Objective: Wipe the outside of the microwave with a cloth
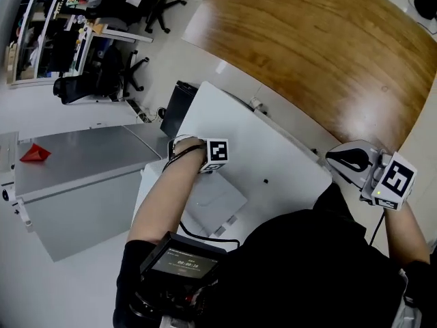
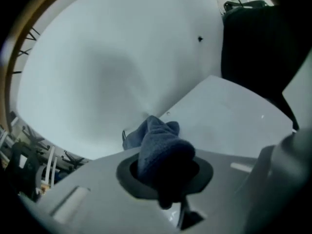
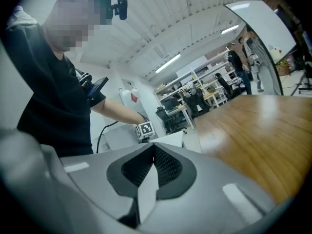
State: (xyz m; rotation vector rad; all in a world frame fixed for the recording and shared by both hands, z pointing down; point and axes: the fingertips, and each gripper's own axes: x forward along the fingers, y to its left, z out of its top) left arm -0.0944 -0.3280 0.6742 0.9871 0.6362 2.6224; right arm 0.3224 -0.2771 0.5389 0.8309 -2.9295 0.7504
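Note:
The microwave (image 1: 273,149) is a white box seen from above in the head view, its side filling the left gripper view as a pale surface (image 2: 112,62). My left gripper (image 1: 183,147) is at its left edge, shut on a blue cloth (image 2: 158,143) that bunches out of the jaws and touches the white surface. My right gripper (image 1: 334,158) hangs off the microwave's right side, away from it. Its jaws (image 3: 153,147) are shut with nothing between them, and the microwave's corner (image 3: 168,139) shows just beyond.
A large wooden table (image 1: 328,46) lies behind the microwave. A grey cabinet (image 1: 82,162) with a red object (image 1: 34,154) on it stands at the left. A black box (image 1: 179,104), cables and office chairs (image 1: 133,70) are on the floor beyond.

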